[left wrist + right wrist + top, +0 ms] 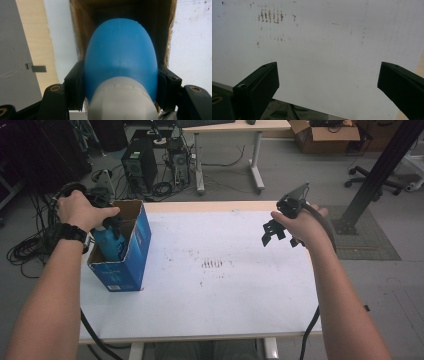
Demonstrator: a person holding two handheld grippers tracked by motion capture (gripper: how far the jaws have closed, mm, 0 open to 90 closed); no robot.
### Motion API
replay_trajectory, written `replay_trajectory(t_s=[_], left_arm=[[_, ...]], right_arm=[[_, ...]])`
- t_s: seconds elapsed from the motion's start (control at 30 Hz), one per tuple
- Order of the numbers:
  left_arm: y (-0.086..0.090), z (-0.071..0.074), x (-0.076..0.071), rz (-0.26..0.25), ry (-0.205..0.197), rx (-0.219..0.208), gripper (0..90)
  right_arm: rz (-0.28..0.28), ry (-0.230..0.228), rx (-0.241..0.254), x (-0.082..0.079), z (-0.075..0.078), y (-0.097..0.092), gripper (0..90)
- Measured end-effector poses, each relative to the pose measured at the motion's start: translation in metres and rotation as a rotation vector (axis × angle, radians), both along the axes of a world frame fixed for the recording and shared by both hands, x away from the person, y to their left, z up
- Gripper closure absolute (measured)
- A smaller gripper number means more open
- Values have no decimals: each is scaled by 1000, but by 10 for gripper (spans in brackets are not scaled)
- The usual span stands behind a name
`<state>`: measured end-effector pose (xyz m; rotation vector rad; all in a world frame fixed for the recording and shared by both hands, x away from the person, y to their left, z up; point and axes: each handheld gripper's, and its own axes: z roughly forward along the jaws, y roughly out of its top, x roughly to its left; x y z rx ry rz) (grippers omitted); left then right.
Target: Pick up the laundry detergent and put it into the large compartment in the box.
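A blue cardboard box (pixel 131 255) with its top open stands at the table's left edge. A blue bottle (pixel 108 243) with a grey-white neck (pixel 122 100) hangs inside the box's opening (pixel 150 22). My left gripper (pixel 107 220) is shut on the blue bottle (pixel 121 57), one black pad against each side. My right gripper (pixel 277 232) hovers over the right part of the table, tilted down. Its jaws stand wide apart with nothing between them (pixel 328 80).
The white tabletop (pixel 225 285) carries brown smudges (pixel 212 264) near its middle (pixel 270 15). Beyond the far edge stand a computer tower (pixel 139 165), tangled cables, a desk's legs (pixel 256 162) and a cardboard box (pixel 325 135). A black post (pixel 380 170) rises at the right.
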<state>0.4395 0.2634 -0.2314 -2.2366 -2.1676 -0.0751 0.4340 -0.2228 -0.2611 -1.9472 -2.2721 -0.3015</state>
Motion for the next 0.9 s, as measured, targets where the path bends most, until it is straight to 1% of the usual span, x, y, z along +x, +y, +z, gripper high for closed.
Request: replay_trajectory(t_s=[0.2, 0.5, 0.63, 0.7, 0.73, 0.9], left_arm=[[-4, -11, 1, -12, 9, 16, 375], [-2, -26, 1, -18, 26, 3, 375], [-1, -30, 1, -19, 31, 5, 375], [0, -32, 1, -16, 26, 4, 375], [1, -33, 1, -17, 32, 4, 375], [2, -37, 1, -16, 34, -5, 375]], right_arm=[[-3, 1, 0, 0, -2, -1, 37], [2, 2, 0, 1, -5, 0, 38], [1, 1, -3, 1, -4, 1, 37], [-1, 1, -2, 1, -3, 1, 38], [0, 1, -4, 1, -3, 1, 37], [1, 1, -2, 1, -4, 1, 37]])
